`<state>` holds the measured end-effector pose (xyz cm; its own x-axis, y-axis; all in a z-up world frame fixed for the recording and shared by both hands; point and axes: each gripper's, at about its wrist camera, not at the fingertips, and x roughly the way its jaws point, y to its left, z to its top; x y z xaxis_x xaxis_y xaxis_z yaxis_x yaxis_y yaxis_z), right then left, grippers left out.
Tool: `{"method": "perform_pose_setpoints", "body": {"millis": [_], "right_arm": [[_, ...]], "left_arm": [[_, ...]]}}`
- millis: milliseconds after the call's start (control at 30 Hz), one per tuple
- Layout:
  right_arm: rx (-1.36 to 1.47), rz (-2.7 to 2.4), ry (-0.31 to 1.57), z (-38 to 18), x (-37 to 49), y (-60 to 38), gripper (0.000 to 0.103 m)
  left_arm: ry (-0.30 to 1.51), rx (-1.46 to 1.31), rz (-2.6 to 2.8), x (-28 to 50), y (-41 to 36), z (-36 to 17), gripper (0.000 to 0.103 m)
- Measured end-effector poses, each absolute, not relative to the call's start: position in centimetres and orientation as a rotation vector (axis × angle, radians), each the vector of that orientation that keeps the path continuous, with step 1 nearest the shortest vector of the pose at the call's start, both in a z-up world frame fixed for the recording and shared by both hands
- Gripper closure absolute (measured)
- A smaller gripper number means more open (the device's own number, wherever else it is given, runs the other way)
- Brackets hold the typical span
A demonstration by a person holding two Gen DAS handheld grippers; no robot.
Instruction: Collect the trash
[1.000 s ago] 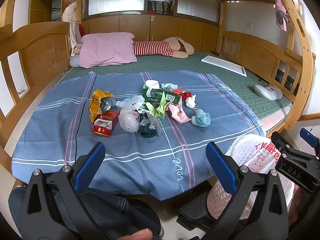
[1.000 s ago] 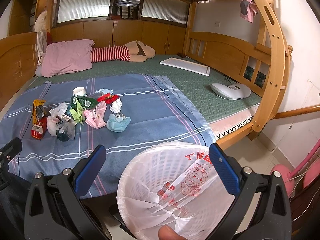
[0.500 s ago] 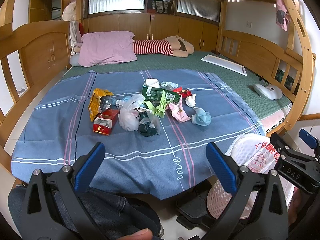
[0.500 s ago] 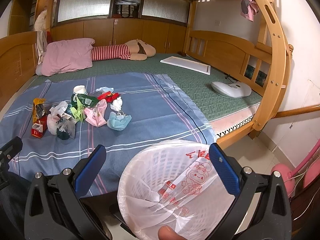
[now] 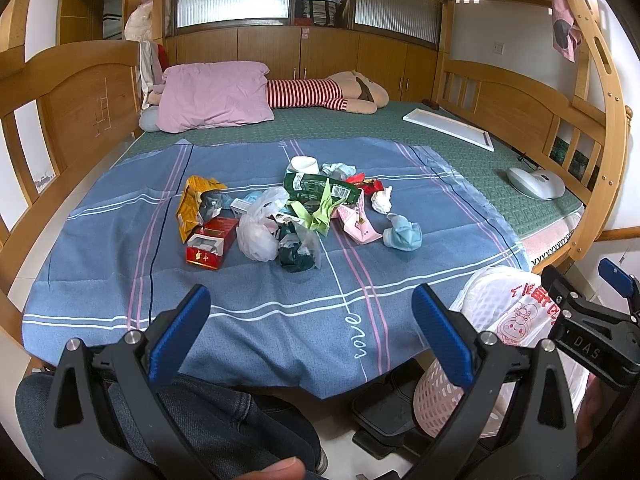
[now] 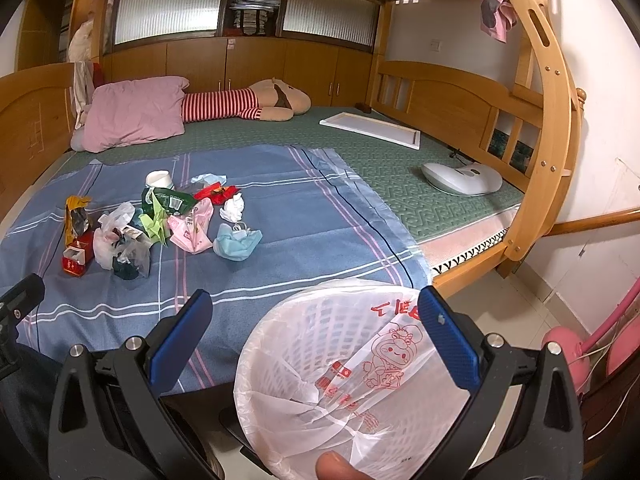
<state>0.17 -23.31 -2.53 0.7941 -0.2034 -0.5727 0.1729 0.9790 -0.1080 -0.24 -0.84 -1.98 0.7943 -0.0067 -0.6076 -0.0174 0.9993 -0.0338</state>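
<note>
A heap of trash lies mid-way up a blue striped cloth (image 5: 256, 312) on the bed: a red carton (image 5: 208, 242), a yellow foil bag (image 5: 192, 204), a white plastic bag (image 5: 258, 230), a green wrapper (image 5: 316, 188), a pink wrapper (image 5: 358, 224) and a blue face mask (image 5: 402, 232) (image 6: 236, 242). My left gripper (image 5: 310, 308) is open and empty, well short of the heap. My right gripper (image 6: 312, 316) is open too, hovering over a white basket lined with a printed bag (image 6: 344, 364) (image 5: 508, 312) that stands on the floor by the bed.
Further back on the green mat lie a pink pillow (image 5: 214, 96), a striped plush toy (image 5: 320, 94), a white flat board (image 5: 448, 128) and a white device (image 5: 536, 182). Wooden bed rails (image 5: 68, 104) and a ladder post (image 6: 548, 120) flank the bed. A pink fan (image 6: 576, 356) stands right.
Both views have drifted slightly nearer the bed. The trash and basket are unmoved, and both grippers stay open.
</note>
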Motion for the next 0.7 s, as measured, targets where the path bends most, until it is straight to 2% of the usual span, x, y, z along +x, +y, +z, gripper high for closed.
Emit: {"method": "perform_pose_setpoints", "body": {"millis": [700], "right_arm": [[-0.051, -0.201, 0.625, -2.69, 0.21, -23.35, 0.003]], "left_arm": [[0.657, -0.040, 0.006, -0.19, -0.83, -2.07, 0.003]]}}
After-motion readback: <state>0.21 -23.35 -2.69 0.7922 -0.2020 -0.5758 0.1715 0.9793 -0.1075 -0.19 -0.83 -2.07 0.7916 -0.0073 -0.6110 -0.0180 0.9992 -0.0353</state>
